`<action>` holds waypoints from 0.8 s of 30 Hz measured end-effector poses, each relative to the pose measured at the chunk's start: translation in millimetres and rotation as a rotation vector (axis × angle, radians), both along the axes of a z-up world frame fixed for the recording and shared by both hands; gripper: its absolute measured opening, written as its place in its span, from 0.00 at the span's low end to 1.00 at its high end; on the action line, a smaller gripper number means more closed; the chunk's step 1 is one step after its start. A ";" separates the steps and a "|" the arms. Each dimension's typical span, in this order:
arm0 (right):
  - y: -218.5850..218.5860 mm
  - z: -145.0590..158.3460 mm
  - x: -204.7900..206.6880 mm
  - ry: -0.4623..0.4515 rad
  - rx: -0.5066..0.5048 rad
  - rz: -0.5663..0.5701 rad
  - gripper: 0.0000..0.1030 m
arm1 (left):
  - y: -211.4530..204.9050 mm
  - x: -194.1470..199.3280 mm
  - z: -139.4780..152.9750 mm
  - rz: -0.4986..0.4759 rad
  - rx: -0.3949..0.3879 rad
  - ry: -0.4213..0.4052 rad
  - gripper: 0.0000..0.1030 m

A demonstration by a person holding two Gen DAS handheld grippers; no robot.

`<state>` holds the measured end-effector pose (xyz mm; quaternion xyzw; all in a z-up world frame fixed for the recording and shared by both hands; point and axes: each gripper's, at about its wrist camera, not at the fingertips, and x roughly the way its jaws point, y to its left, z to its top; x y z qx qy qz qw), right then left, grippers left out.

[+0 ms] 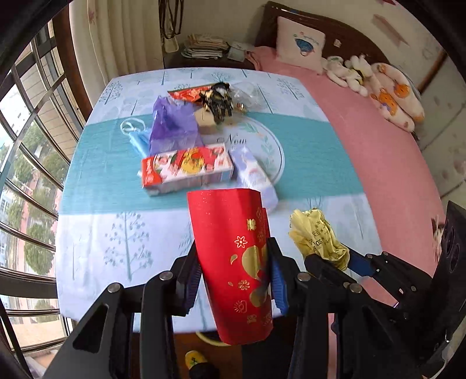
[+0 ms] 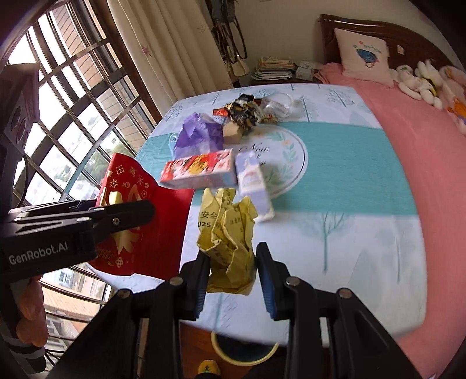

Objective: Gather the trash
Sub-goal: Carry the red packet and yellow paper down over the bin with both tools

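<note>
red gold-printed envelope (image 1: 233,262) held up over the table's near edge, crumpled yellow paper (image 2: 228,239) beside it, more wrappers and boxes (image 1: 186,169) mid-table

Both wrist views look steeply down from close above; each shares the table (image 1: 305,163) (image 2: 349,175).

The red envelope (image 1: 233,262) is made of thin paper, matt, with shiny gold marks printed on it. The yellow wad (image 2: 230,233) is crumpled paper, rough with folds. The tablecloth (image 1: 102,233) is soft printed cloth, and the bed cover (image 1: 378,163) is matt pink cloth. The long box (image 1: 186,170) is made of glossy card. The purple bag (image 1: 171,122) is thin, see-through plastic. The gripper fingers (image 1: 186,280) are matt black plastic with blue ribbed pads and shiny metal pins. The headboard (image 2: 364,26) is dark, polished wood.
</note>
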<state>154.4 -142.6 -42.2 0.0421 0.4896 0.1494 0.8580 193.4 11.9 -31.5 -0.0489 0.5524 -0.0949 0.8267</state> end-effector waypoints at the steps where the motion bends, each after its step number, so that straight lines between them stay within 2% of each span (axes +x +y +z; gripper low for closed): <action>1: 5.7 -2.0 -13.6 0.003 0.004 -0.019 0.31 | 5.3 -13.0 -0.9 -0.014 -0.004 0.001 0.39; 6: 33.9 -15.4 -79.1 0.031 0.008 -0.066 0.31 | 24.5 -66.5 -14.9 -0.078 -0.003 0.021 0.39; 12: 54.0 -48.2 -142.6 0.133 -0.019 -0.067 0.31 | 43.1 -124.6 -50.4 -0.116 -0.008 0.095 0.39; 18: 49.0 -95.0 -178.4 0.242 -0.014 -0.104 0.31 | 45.7 -162.5 -97.7 -0.135 -0.010 0.163 0.39; 24: 46.3 -155.6 -195.3 0.317 -0.021 -0.134 0.31 | 37.0 -185.0 -163.6 -0.154 -0.027 0.219 0.39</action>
